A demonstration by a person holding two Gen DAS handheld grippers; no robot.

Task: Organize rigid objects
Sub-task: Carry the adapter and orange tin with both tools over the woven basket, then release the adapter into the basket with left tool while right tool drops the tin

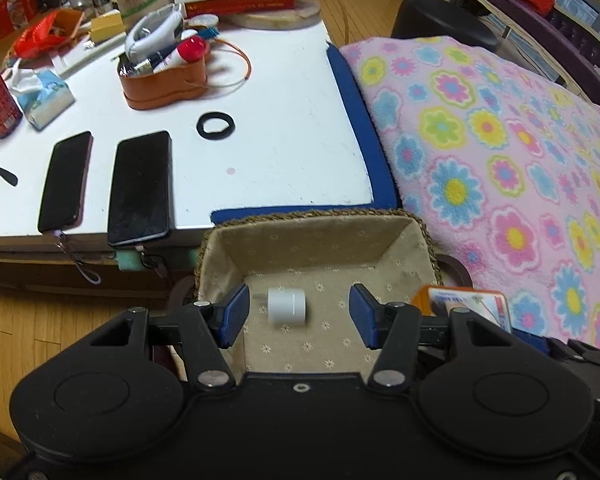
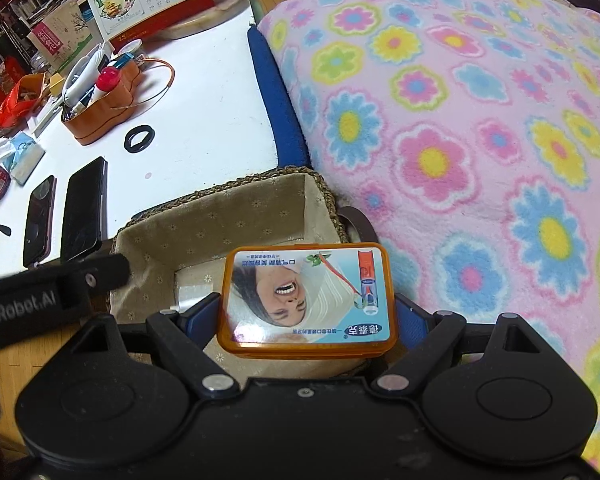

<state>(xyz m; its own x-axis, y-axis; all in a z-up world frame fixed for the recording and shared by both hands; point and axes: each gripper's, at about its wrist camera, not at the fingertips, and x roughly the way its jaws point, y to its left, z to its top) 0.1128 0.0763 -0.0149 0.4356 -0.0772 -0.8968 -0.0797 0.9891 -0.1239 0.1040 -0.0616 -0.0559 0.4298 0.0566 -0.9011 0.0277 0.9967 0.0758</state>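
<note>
From your left wrist view, your left claw (image 1: 296,316) hangs over the basket (image 1: 424,248) with its pads apart and nothing pinched. A small white plug (image 1: 287,305) lies between the pads, touching neither, and looks blurred, so you cannot tell if it sits on the cloth floor yet. Its long way runs left to right, from pad to pad. Nothing else shows in the basket here. Far off on the white surface (image 1: 284,128) lie two phones (image 1: 140,188), a black ring (image 1: 215,126) and an orange holder (image 1: 166,78) full of small things. At the right edge you see a corner of the orange box.

From your right wrist view, your right claw (image 2: 308,316) is clamped on the orange box (image 2: 308,300), one pad on each short end. The box lies flat, long way left to right, over the basket's near right corner. The open basket lies just under and a bit far and left of it. This hand looks next to drop its thing in.
</note>
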